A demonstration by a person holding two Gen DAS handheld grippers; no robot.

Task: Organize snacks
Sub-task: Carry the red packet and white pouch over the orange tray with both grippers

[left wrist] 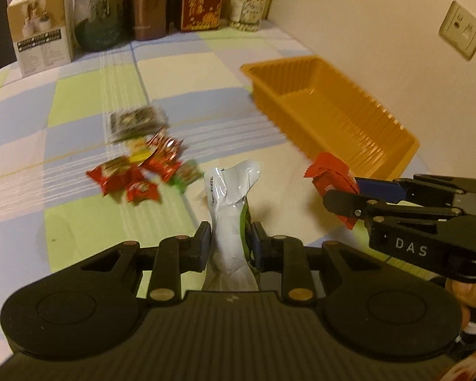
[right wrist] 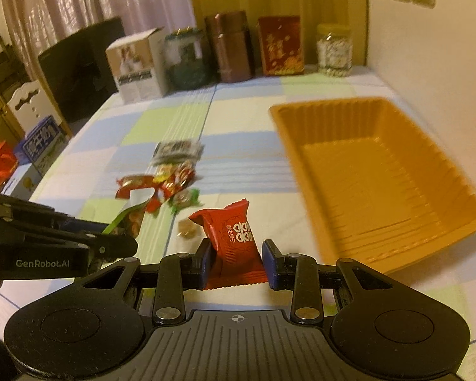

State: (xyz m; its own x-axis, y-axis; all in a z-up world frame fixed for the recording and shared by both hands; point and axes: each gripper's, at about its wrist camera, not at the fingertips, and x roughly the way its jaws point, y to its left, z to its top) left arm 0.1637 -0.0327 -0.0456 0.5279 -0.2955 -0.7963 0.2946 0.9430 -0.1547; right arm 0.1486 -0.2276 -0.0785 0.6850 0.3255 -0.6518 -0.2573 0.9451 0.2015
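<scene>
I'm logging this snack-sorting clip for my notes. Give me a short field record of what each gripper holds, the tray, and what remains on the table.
left gripper: shut on a silver-and-green packet
right gripper: shut on a red packet
orange tray: nothing visible inside
loose snacks: small pile on the checked tablecloth, left of the tray
back of table: box, jars and tins in a row

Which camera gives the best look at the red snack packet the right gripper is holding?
The right wrist view: the red snack packet stands face-on between the right gripper pads, its white print showing. The left wrist view shows it only from the side, partly hidden by that gripper's finger.
</scene>
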